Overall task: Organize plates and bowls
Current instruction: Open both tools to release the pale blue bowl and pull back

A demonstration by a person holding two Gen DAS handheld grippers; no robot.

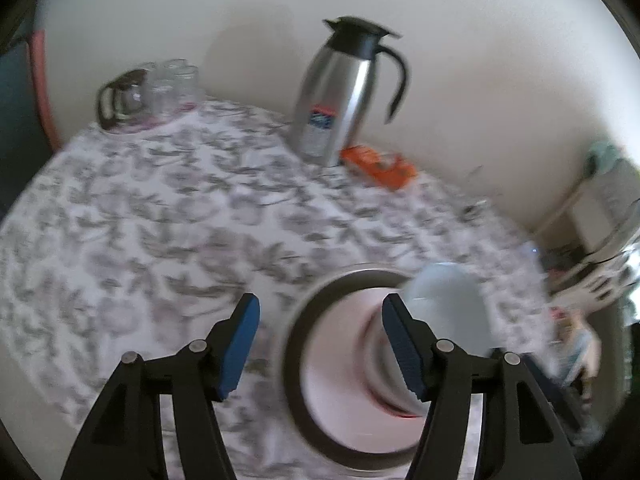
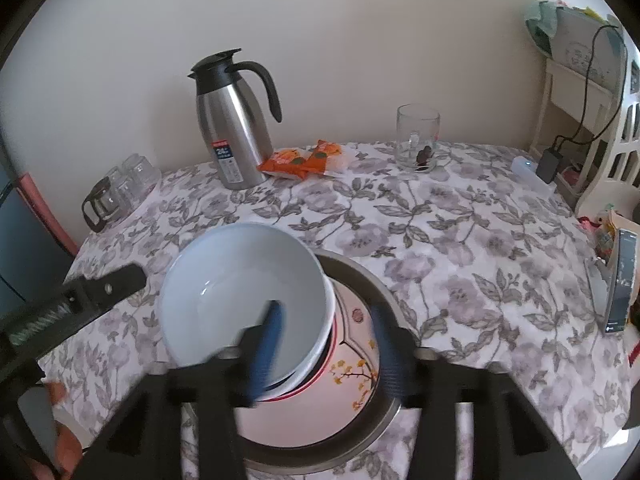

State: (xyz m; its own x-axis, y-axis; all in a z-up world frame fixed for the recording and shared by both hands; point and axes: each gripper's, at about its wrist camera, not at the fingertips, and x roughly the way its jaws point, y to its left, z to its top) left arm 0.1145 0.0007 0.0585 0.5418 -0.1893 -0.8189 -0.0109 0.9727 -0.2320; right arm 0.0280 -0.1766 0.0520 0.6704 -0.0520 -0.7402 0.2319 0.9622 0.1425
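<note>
The white bowl (image 2: 244, 300) sits nested in a stack: under it a red-rimmed bowl (image 2: 316, 364), under that a plate with a flower pattern (image 2: 356, 376), and the whole lot inside a wide metal dish (image 2: 360, 276) on the counter (image 2: 460, 240), at about 6 o'clock in the right wrist view. The stacking looks deliberate, widest at the bottom and smallest on top, so the pile takes little room and stays steady. The white bowl leans toward 10 o'clock rather than lying flat, which suggests it has only just been let down and is not yet seated.

The right gripper (image 2: 326, 344) has its jaws apart, straddling the near rim of the white bowl, one blue pad inside it and one outside; the pads do not seem to press on it. The left gripper (image 1: 320, 344) also has its jaws apart with nothing clamped; the rim of the metal dish and the plate show through the gap. Both look freed for the next piece.

The left wrist view is smeared by motion, so the white bowl is only a pale blur at 4 o'clock. In the right wrist view the jaws are blurred too, and they hide the near edge of the stack. How the red-rimmed bowl rests on the plate cannot be made out. Behind, near the wall, stand a steel jug (image 2: 236, 128), orange packets (image 2: 304, 160) and a glass mug (image 2: 418, 136).
</note>
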